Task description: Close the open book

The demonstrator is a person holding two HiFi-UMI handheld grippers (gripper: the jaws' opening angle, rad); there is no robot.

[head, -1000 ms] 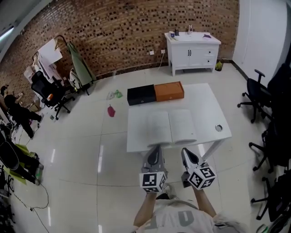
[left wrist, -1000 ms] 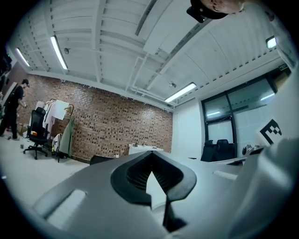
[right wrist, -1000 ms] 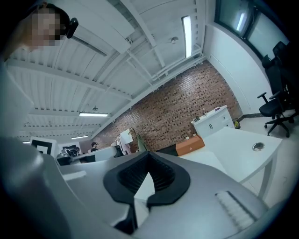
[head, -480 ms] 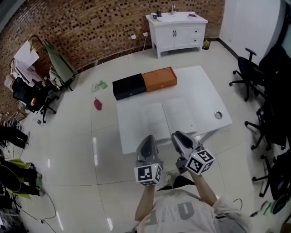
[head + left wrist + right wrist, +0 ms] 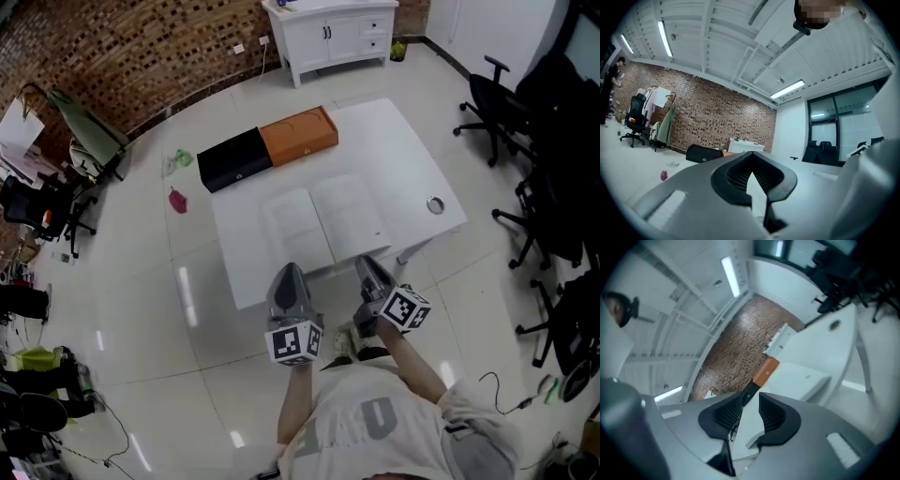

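The open book (image 5: 323,220) lies flat on the white table (image 5: 394,150), its pages up. Both grippers hang just short of the table's near edge, side by side and pointing at the book. My left gripper (image 5: 289,274) is in front of the left page, and in the left gripper view its jaws (image 5: 751,154) meet at the tips with nothing in them. My right gripper (image 5: 367,266) is off the book's right near corner. Its jaws (image 5: 750,400) are opening, rolled to one side, and hold nothing. The book's thick edge (image 5: 802,377) shows beyond them.
A black box (image 5: 234,159) and an orange box (image 5: 298,133) lie end to end at the table's far side. A round cable hole (image 5: 434,204) sits near the right edge. Office chairs (image 5: 502,98) stand to the right, a white cabinet (image 5: 333,33) by the brick wall.
Both grippers have dropped back from the book's near edge to just off the table. The right gripper has rolled and its jaws have parted.
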